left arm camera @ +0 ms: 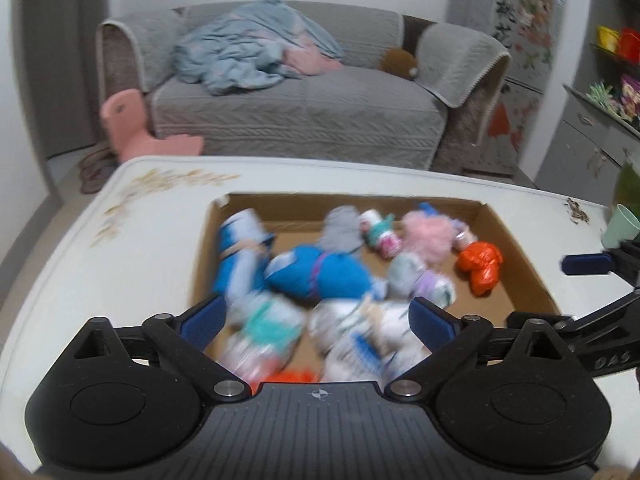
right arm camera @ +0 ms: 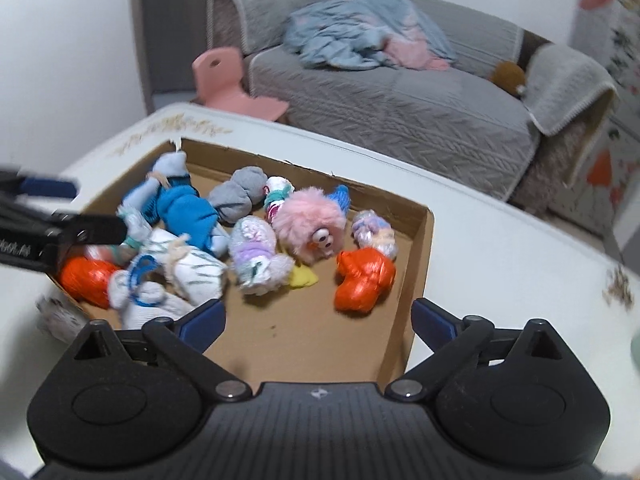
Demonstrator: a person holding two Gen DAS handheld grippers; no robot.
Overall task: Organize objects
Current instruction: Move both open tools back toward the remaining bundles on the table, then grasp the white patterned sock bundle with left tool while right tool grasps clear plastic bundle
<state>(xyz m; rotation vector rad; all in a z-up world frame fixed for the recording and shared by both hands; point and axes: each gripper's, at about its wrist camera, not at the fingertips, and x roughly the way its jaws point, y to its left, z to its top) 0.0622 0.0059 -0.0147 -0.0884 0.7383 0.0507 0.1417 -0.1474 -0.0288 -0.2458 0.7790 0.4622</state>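
Both jaws gape empty; sock bundles [left arm camera: 320, 272] lie just ahead of left gripper [left arm camera: 316, 320], nearer than right gripper [right arm camera: 316, 322]

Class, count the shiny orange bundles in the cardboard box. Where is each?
2. One orange bundle lies near the box's right wall; the other sits in the near-left corner, beside the left claw. More could be hidden under the socks.
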